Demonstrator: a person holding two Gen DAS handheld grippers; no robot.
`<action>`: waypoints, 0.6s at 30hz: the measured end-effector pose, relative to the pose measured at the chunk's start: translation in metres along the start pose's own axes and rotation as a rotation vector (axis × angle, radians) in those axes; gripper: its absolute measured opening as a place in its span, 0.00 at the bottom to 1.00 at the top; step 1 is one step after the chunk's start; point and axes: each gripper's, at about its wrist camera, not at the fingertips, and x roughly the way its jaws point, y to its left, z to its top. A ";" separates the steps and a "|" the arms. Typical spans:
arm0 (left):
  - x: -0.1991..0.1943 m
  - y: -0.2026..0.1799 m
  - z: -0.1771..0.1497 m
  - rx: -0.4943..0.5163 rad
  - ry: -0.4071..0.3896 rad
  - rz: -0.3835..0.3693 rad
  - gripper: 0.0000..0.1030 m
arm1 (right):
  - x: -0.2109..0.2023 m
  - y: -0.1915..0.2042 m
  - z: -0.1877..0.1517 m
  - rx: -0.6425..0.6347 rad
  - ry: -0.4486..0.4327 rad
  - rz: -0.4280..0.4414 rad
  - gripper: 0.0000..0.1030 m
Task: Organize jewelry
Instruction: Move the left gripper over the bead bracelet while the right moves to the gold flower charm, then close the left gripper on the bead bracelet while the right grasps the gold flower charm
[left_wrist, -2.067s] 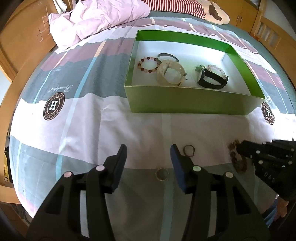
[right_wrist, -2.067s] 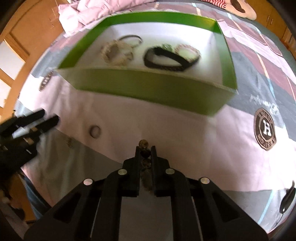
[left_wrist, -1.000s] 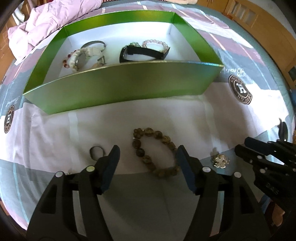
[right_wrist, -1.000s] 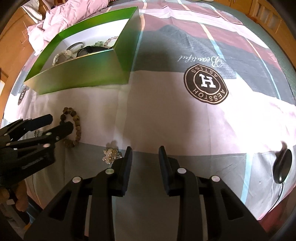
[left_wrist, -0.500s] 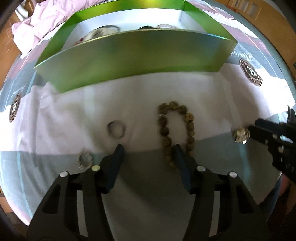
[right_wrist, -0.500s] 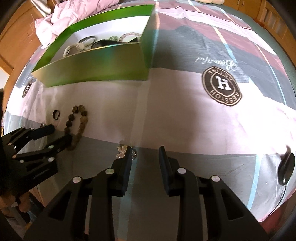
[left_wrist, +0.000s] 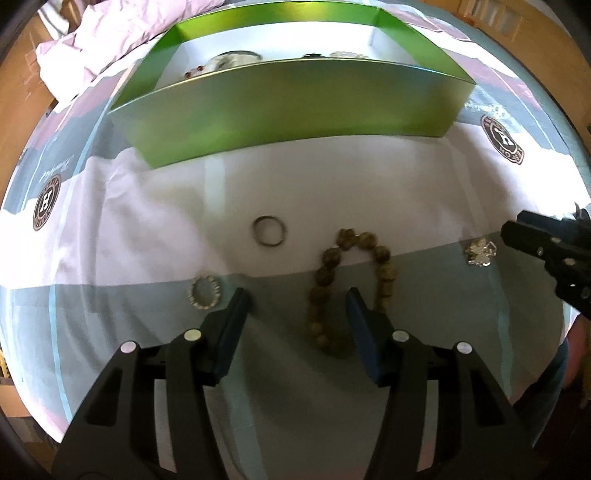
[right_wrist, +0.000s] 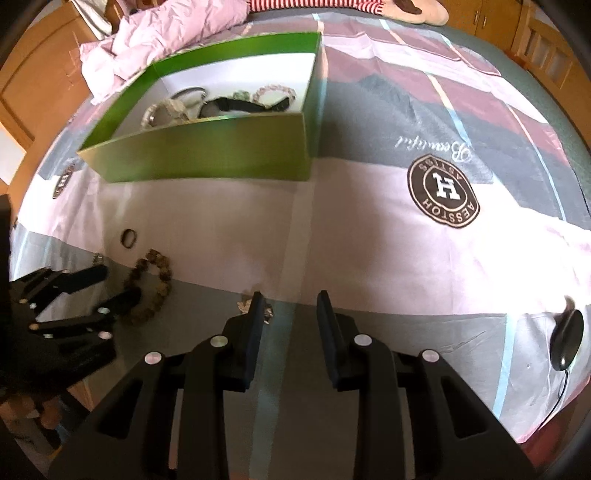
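Since drifting left, left gripper (left_wrist: 297, 302) straddles the bead bracelet (left_wrist: 341, 284).

Box (left_wrist: 288, 107) behind, ring (left_wrist: 270, 230) left of bead bracelet (left_wrist: 347, 280), brooch (left_wrist: 480, 252) far right, all on bedspread (left_wrist: 147, 221)

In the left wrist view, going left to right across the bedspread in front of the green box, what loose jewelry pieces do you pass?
Small sparkly ring → plain dark ring → brown bead bracelet → silver flower-shaped piece, which lies just by the right gripper's fingertips.
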 end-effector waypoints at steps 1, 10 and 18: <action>0.002 -0.002 0.001 0.004 0.001 0.004 0.54 | -0.001 0.002 0.001 -0.009 -0.001 0.007 0.29; 0.009 0.001 0.003 -0.007 -0.003 0.001 0.47 | 0.022 0.024 -0.003 -0.051 0.049 0.010 0.29; 0.007 0.001 0.000 -0.001 -0.010 0.018 0.48 | 0.034 0.034 -0.010 -0.086 0.055 -0.037 0.35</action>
